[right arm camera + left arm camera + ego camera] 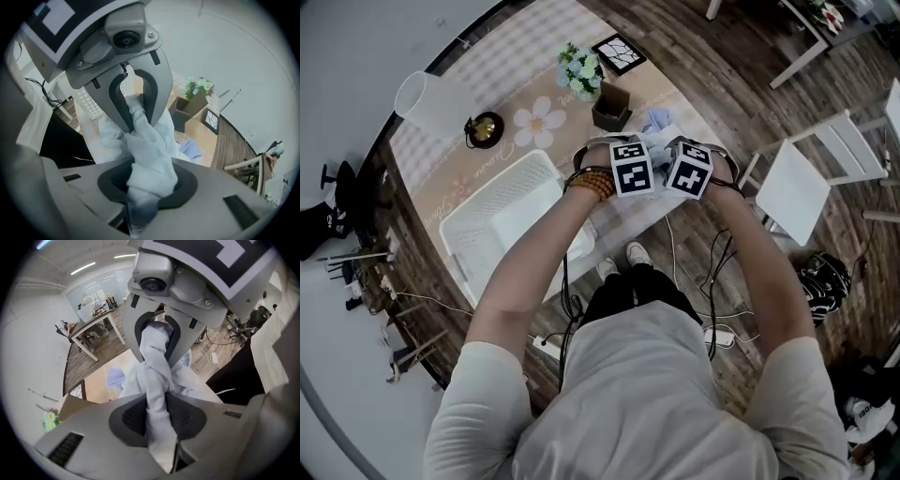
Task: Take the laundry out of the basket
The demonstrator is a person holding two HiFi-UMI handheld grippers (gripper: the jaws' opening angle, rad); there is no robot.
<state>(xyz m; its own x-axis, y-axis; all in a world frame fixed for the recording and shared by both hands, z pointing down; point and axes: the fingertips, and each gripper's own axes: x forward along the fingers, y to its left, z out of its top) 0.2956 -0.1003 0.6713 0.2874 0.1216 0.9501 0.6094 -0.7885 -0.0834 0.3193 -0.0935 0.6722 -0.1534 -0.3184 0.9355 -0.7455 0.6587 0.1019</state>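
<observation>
Both grippers hold one white garment point(152, 366), bunched and twisted into a short rope between them. My left gripper point(158, 427) is shut on one end of it, and my right gripper point(144, 190) is shut on the other end of the garment point(147, 140). They face each other almost nose to nose, marker cubes side by side, over the table to the right of the white laundry basket point(473, 230). In the head view the cubes hide the jaws. A pale blue cloth point(659, 120) lies on the table just beyond the grippers.
On the round table point(534, 56) stand a flower bunch point(581, 70), a brown box point(611, 108), a picture frame point(619, 53), a white lamp shade point(427, 101) and a black-and-gold object point(484, 128). A white chair point(797, 183) is at the right. Cables lie on the wooden floor.
</observation>
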